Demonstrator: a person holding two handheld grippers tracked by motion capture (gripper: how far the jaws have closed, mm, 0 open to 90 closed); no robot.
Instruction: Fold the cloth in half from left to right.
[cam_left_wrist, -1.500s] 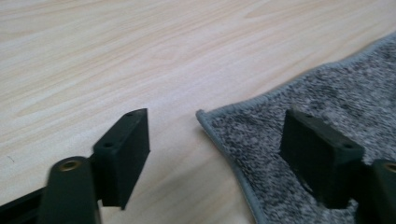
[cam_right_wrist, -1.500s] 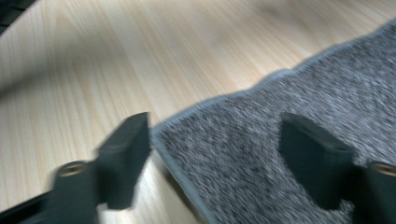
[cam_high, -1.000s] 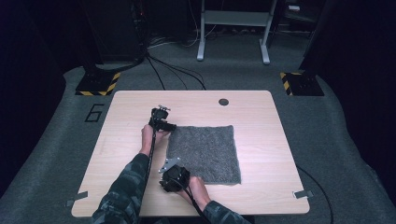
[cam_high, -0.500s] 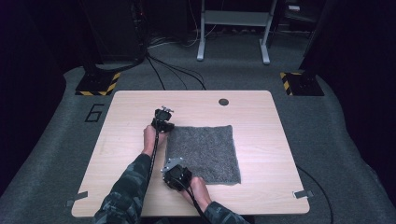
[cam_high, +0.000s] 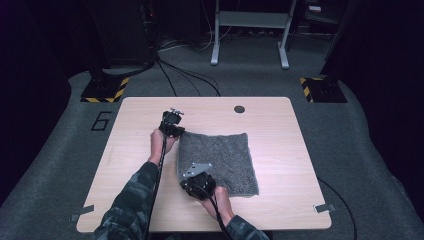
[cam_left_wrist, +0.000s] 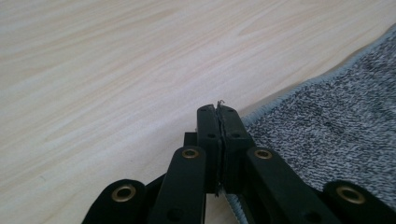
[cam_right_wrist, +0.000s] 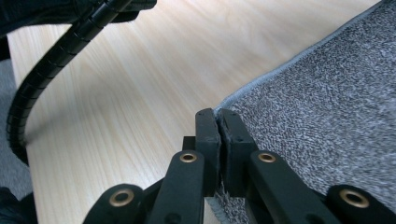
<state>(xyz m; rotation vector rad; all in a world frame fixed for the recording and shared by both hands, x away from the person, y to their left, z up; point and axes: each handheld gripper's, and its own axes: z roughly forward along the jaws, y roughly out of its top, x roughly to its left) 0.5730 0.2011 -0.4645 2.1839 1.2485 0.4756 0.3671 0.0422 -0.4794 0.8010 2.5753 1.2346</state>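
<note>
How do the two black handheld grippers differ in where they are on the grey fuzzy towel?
The left gripper pinches the grey fuzzy towel at its far left corner; the right gripper pinches the near left corner. The right gripper shows a grey three-cornered plate on top; the left gripper shows a small black top instead. Both are shut on the towel's hemmed edge above the light wooden table.

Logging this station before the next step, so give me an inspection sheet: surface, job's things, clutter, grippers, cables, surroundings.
Surface: light wooden table, round grommet hole.
Job's things: grey fuzzy square cloth, left edge pinched at two corners.
Clutter: nothing seen.
Grippers: left gripper shut on the cloth's far corner; right gripper shut on its near corner.
Cables: black ribbed cable trails from a gripper.
Surroundings: grey carpet, hazard-striped feet.
</note>
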